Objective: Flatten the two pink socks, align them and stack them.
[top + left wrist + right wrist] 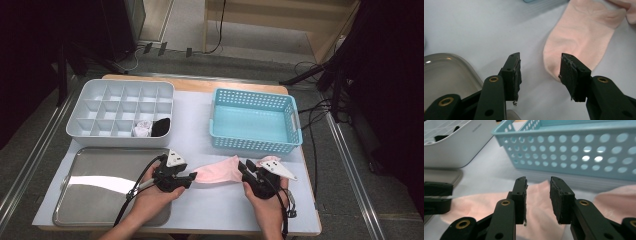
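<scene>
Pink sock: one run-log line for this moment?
pink sock: flat on table, between grippers | left gripper: open at its end | right gripper: open over it | basket: empty

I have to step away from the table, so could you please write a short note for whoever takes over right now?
Left tool: jaws open, nothing between them, at the toe end of the pink sock.
Right tool: jaws open over the sock's other end, not gripping.
Sock lies flat on the white mat, between the steel tray and the blue basket.
Done: a white sock and a black sock sit in the grey divider box.
Left: probably fold or roll the pink sock and stow it.
</scene>
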A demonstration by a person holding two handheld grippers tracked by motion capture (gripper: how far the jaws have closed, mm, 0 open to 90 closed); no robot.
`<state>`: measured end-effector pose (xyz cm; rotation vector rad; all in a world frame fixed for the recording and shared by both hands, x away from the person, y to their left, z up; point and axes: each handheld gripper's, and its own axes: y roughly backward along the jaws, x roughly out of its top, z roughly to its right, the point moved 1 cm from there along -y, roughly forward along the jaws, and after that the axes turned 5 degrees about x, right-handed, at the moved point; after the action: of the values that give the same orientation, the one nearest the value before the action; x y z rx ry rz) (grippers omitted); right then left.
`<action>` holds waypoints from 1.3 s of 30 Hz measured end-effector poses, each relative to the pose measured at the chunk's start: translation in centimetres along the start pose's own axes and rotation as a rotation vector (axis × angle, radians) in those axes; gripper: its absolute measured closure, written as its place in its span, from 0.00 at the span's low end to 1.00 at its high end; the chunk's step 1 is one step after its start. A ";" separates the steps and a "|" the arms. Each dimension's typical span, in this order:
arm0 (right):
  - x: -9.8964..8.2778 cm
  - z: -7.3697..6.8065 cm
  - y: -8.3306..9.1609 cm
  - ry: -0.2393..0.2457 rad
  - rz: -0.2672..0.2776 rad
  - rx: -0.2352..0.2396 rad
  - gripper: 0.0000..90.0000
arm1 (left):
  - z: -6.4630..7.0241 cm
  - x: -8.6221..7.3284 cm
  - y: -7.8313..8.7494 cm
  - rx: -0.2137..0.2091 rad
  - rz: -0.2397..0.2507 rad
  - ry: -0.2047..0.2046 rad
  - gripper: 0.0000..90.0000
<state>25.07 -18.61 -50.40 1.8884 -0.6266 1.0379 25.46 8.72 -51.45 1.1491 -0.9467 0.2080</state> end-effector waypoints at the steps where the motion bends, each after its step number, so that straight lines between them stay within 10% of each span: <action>1: 0.1 0.1 0.0 0.004 0.009 -0.003 0.72 | -0.1 0.0 0.1 0.001 0.008 0.005 0.58; 8: -1.8 -0.1 0.6 0.021 -0.080 -0.009 0.71 | 0.3 -0.4 -0.6 -0.037 -0.077 -0.031 0.67; 11: -3.5 -0.4 -0.4 0.124 -0.132 -0.064 0.59 | 0.8 -0.6 -0.9 -0.007 -0.098 -0.065 0.71; 14: -3.5 -0.6 -0.7 0.137 -0.156 -0.108 0.71 | 0.8 -0.5 -0.8 -0.037 -0.112 -0.061 0.87; 21: -3.6 -0.5 0.3 0.006 -0.217 -0.058 0.99 | 0.1 -0.6 -0.9 -0.028 -0.086 -0.025 0.99; 28: -3.1 -0.4 2.8 -0.027 -0.070 0.035 0.75 | -0.5 -0.9 -0.7 -0.003 -0.052 -0.016 0.74; 35: -2.5 3.5 6.4 -0.046 -0.002 -0.071 0.80 | -1.7 -1.4 0.4 -0.035 -0.016 0.040 0.58; 39: -3.0 4.7 7.4 -0.074 -0.004 -0.051 0.79 | -2.1 -1.8 1.2 -0.038 0.002 0.056 0.56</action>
<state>19.97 -26.32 -50.92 1.8899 -0.6850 0.9446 24.78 11.59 -52.13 1.1024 -0.8990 0.2212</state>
